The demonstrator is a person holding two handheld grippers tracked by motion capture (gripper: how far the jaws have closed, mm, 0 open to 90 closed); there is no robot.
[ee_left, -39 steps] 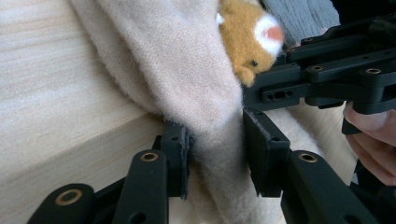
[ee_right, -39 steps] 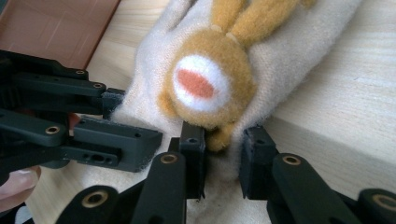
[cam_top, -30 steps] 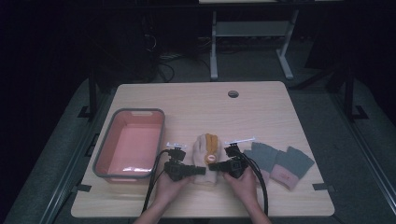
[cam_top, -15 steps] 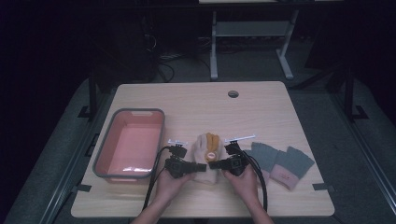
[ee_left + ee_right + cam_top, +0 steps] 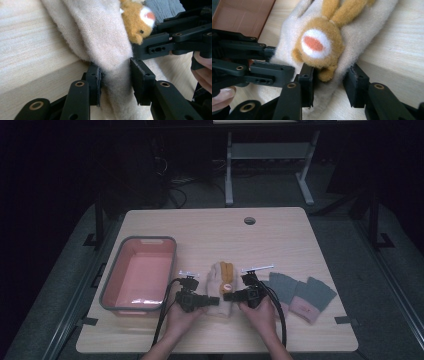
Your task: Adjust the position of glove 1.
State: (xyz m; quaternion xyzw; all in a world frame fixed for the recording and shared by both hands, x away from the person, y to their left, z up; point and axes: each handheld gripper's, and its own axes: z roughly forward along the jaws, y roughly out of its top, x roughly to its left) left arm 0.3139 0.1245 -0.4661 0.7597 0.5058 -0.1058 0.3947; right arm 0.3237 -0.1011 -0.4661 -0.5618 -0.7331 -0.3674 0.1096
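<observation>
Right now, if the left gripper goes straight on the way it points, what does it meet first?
The cream mitten: its cloth already sits between the left gripper's jaws. Beyond it, probably the right gripper.

I am working at a light wooden table (image 5: 280,240) with a round cable hole (image 5: 249,220) near its far edge. A pink tub with a grey rim (image 5: 139,272) is sitting on the left part. A cream fleece mitten with an orange plush animal on it (image 5: 220,287) is lying flat near the middle of the near side. Just to its right, grey knitted fingerless gloves with pink cuffs (image 5: 301,294) are lying side by side.
</observation>
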